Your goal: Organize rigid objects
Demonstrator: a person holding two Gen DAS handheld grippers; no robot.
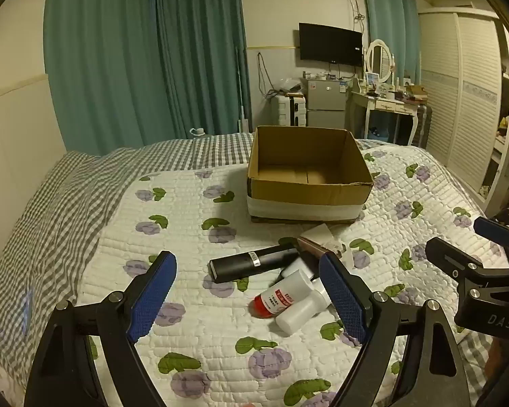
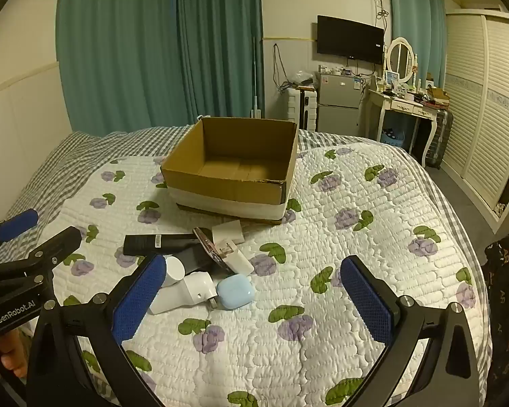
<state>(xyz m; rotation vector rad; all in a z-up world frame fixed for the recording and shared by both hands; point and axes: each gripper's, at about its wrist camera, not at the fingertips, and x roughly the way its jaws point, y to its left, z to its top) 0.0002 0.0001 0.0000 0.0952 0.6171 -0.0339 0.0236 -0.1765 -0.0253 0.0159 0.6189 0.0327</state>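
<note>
An empty cardboard box stands on the bed; the right wrist view shows it too. In front of it lies a pile: a black bar-shaped case, a red-capped white bottle, a plain white bottle, a pink flat item. The right wrist view shows the black case, a white adapter, a light blue case and a white card. My left gripper is open, hovering over the pile. My right gripper is open, just right of the pile.
The bed has a white quilt with purple flowers over a grey checked sheet. A fridge, a dressing table and a slatted wardrobe stand beyond the bed. Green curtains hang behind.
</note>
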